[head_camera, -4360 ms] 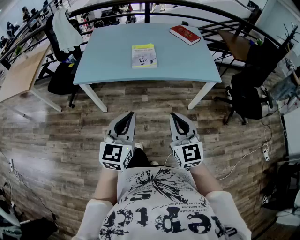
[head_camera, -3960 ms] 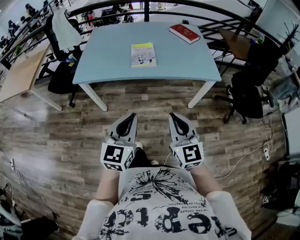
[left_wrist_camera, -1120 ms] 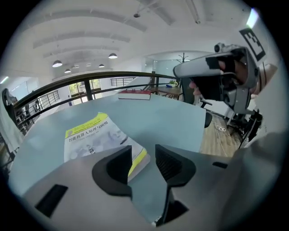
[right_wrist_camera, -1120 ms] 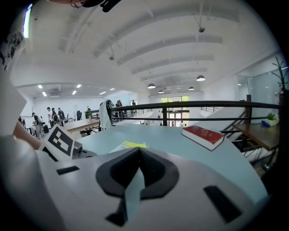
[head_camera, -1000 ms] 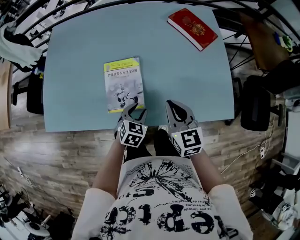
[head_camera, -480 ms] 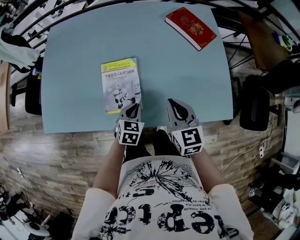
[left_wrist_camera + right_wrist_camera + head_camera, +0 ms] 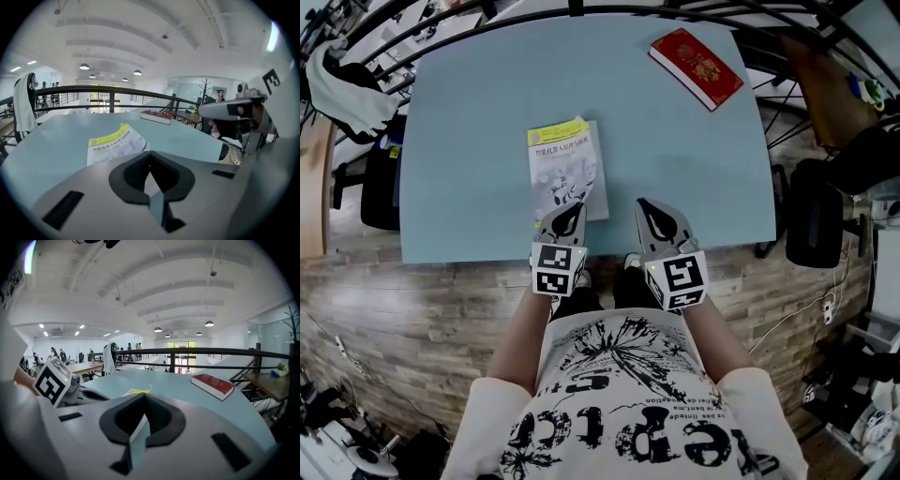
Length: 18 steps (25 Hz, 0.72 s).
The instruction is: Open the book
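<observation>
The pale blue table (image 7: 469, 187) fills the upper head view. The person's 2 forearms (image 7: 523, 333) reach forward side by side, holding each gripper over the table's near edge. The left gripper (image 7: 566, 210) meets the near right corner of the book (image 7: 558, 159), which lies mid-table toward the near edge. Its 2 jaws are pinched together on the cover's corner, and the cover curls up off a grey page. The right gripper (image 7: 649, 206), just beside it, has its jaws closed on nothing. A red book (image 7: 696, 67) lies well apart, far right.
</observation>
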Each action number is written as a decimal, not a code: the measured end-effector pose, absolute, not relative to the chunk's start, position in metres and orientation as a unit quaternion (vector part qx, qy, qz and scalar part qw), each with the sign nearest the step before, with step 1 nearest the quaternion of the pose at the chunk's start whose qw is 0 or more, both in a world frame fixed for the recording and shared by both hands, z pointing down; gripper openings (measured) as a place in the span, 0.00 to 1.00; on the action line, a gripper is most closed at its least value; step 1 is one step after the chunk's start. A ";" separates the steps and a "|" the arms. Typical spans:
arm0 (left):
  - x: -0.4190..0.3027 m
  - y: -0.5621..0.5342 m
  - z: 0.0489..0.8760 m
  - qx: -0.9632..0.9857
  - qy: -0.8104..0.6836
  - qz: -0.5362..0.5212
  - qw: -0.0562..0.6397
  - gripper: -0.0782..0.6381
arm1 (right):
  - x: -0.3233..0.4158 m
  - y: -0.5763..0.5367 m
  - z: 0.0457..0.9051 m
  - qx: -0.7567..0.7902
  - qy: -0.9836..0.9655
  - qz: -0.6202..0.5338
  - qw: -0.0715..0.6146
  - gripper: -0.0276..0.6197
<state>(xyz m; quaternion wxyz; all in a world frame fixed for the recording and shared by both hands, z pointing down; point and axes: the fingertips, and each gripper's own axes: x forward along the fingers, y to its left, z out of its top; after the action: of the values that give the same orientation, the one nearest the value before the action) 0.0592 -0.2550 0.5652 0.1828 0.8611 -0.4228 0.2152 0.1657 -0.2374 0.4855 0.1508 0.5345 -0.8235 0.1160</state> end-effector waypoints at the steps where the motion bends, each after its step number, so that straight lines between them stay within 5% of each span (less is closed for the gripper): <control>1: 0.053 -0.255 0.558 0.863 -0.425 0.208 0.177 0.14 | 0.160 -0.236 0.484 0.534 -0.824 0.114 0.150 0.06; 18: -0.113 -0.253 0.519 0.838 -0.507 0.149 0.137 0.13 | 0.036 -0.223 0.472 0.525 -0.836 0.089 0.136 0.06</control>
<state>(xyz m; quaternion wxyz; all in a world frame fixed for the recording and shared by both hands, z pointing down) -0.1132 -0.2526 0.5188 0.1374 0.8379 -0.5068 0.1491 0.0363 -0.2232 0.4721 0.1356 0.5249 -0.8356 0.0889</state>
